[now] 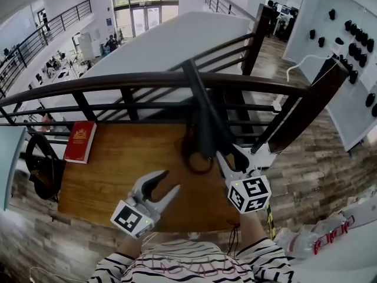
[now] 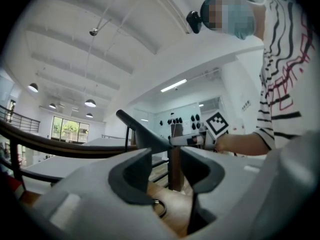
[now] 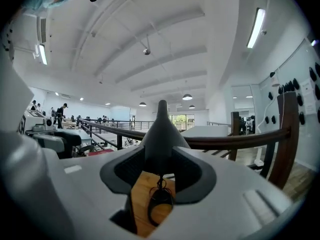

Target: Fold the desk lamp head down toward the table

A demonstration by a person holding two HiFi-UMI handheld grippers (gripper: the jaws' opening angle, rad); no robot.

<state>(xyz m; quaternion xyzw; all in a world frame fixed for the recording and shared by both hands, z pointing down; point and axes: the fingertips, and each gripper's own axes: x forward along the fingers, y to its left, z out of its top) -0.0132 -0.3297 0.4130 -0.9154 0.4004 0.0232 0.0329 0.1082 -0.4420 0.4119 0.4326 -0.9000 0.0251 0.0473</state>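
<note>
The right claw is shut around the lamp. Its pads seem to press both sides, but the fit is hard to see. The lamp leans up and away from this claw, over the rail. The rail runs along the far edge of the table, so there is little room past the claw. The left claw is wide and holds nothing. It hangs over bare wood. Far to its left, near the table edge, lies a book. A cord loops between the claws. One lamp, one book, one cord, two claws.
</note>
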